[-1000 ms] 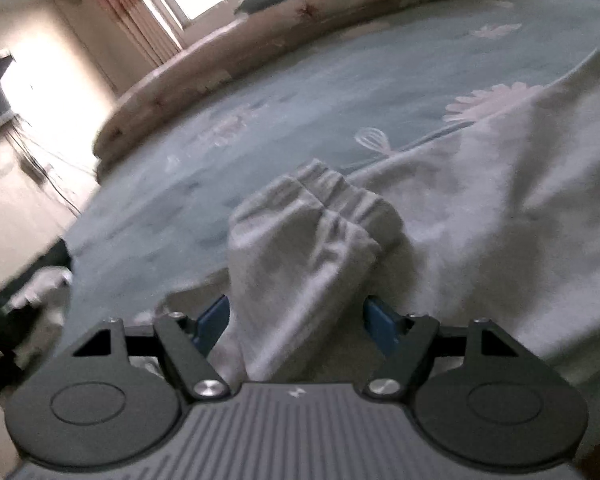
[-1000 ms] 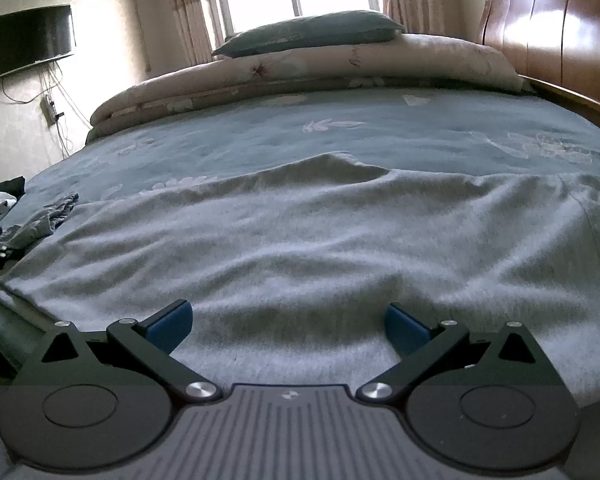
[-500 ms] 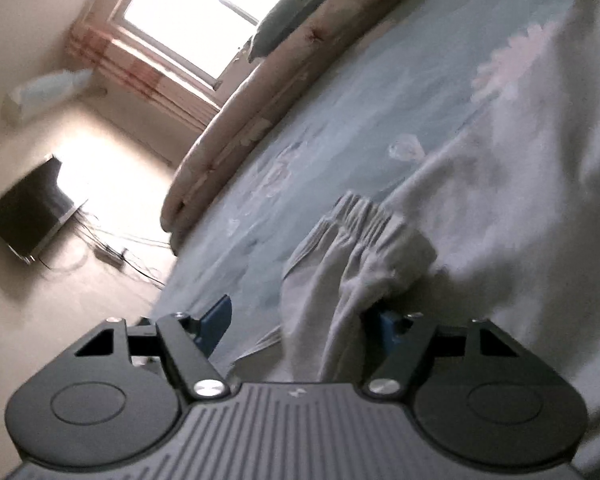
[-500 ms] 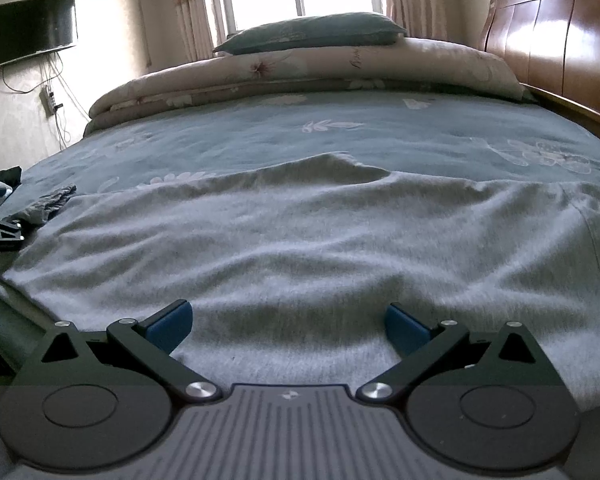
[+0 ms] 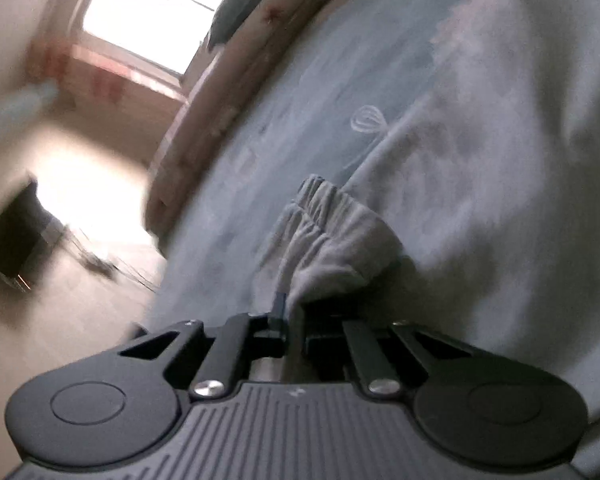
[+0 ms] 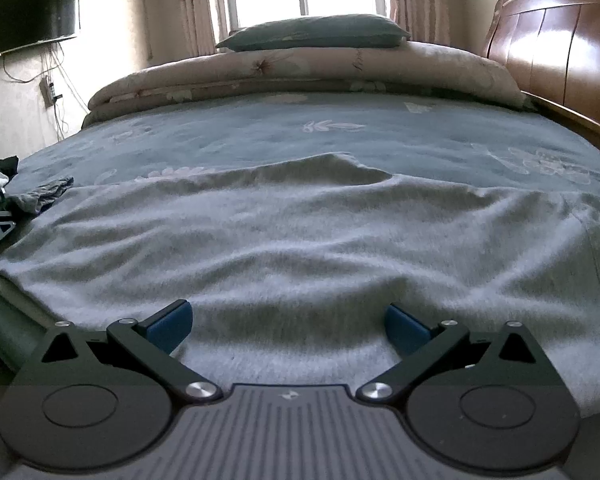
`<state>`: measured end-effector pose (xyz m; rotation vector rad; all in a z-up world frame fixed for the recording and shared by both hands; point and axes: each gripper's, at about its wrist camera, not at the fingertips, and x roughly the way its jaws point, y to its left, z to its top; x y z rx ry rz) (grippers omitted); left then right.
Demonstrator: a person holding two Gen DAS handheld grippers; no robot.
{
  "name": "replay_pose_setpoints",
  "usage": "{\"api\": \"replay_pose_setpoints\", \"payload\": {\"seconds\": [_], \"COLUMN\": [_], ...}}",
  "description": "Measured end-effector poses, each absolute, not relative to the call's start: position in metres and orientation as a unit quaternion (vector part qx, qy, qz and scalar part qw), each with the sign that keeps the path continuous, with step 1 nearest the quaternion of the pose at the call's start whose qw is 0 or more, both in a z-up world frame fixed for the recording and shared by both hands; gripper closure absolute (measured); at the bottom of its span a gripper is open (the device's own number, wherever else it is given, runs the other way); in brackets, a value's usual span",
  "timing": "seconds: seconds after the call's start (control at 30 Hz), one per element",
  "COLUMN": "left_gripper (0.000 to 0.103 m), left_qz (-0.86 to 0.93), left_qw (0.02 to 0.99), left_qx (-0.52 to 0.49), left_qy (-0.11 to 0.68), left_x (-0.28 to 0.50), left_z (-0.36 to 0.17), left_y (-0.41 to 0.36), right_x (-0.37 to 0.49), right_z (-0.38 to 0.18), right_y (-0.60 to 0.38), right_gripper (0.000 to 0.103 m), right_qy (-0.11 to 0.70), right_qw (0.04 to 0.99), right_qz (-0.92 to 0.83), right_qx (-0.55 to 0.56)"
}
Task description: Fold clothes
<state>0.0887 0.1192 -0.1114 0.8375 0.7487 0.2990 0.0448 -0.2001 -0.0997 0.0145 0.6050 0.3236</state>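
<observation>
The left gripper (image 5: 290, 312) is rolled steeply, so the room leans across its view, and it points down toward the bed. Its jaws are pressed together on the grey sleeve (image 5: 332, 240), whose ribbed cuff fans out just past the fingertips and lies on the blue-green bedsheet (image 5: 300, 120). The picture is blurred.

The right gripper (image 6: 286, 322) sits level and tilted down over the near part of the grey sweatshirt (image 6: 300, 240). Its jaws stand wide apart with nothing clamped; the blue pads (image 6: 168, 320) hover over or on the fabric, and I cannot tell if they touch it.

The grey sweatshirt lies spread flat across the near half of the bedsheet, stretching to both sides of the right gripper. Beyond the sweatshirt a rolled floral quilt (image 6: 300, 72) lies along the far edge of the bedsheet, with a dark green pillow (image 6: 312, 32) on top. A wooden headboard (image 6: 560, 60) stands to the right of the quilt.
</observation>
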Motion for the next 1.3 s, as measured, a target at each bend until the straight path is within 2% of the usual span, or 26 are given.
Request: {"api": "replay_pose_setpoints", "payload": {"seconds": [0.33, 0.53, 0.73, 0.87, 0.93, 1.07, 1.17, 1.3], "left_gripper": [0.1, 0.1, 0.1, 0.1, 0.1, 0.099, 0.095, 0.095], "left_qz": [0.143, 0.162, 0.173, 0.17, 0.168, 0.166, 0.161, 0.155], "left_qw": [0.919, 0.923, 0.912, 0.913, 0.913, 0.906, 0.902, 0.898], "left_qx": [0.107, -0.064, -0.141, -0.157, -0.162, -0.169, -0.182, -0.203], "left_qy": [0.351, 0.343, 0.344, 0.336, 0.334, 0.351, 0.357, 0.359], "left_x": [0.064, 0.033, 0.015, 0.011, 0.013, 0.009, 0.001, -0.005], "left_z": [-0.016, 0.003, 0.003, 0.005, -0.002, -0.027, -0.044, -0.06], "left_y": [0.194, 0.256, 0.293, 0.303, 0.306, 0.31, 0.315, 0.324], "right_x": [0.044, 0.044, 0.043, 0.032, 0.026, 0.023, 0.023, 0.019], "right_z": [-0.099, -0.1, -0.096, -0.07, -0.055, -0.044, -0.049, -0.061], "right_y": [-0.2, -0.199, -0.197, -0.18, -0.164, -0.117, -0.08, -0.038], "right_gripper": [0.0, 0.0, 0.0, 0.001, 0.008, 0.047, 0.058, 0.065], "right_qy": [0.296, 0.296, 0.296, 0.255, 0.231, 0.228, 0.231, 0.23], "right_qw": [0.942, 0.942, 0.941, 0.941, 0.934, 0.901, 0.874, 0.843], "right_qz": [0.158, 0.157, 0.161, 0.22, 0.264, 0.343, 0.383, 0.422], "right_qx": [0.006, 0.001, -0.003, -0.043, -0.067, -0.133, -0.189, -0.243]}}
